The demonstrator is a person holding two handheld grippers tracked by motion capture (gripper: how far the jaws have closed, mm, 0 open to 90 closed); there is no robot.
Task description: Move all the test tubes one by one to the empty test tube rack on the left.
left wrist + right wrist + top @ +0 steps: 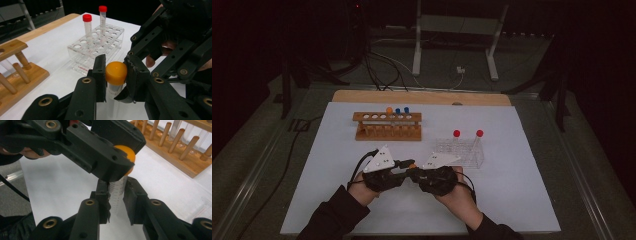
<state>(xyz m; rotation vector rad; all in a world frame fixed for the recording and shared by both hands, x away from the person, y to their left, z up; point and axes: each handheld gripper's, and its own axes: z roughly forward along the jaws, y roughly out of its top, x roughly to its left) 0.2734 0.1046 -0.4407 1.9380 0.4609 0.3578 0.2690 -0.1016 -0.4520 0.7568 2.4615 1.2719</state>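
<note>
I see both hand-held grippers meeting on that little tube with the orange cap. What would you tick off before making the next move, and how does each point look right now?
1. Left hand-held gripper on the orange cap: ok, a jaw stands at each side of the cap, closed in on it.
2. Right hand-held gripper on the tube body: ok, its jaws flank the clear graduated wall below the cap.
3. Tube upright: ok, cap on top, body pointing down toward the white table.
4. Cap loose or tight: cannot tell.
5. Free holes in the clear rack: ok, several open beside the two red-capped tubes.
6. Wooden rack out of the way: ok, it stands farther back.
</note>
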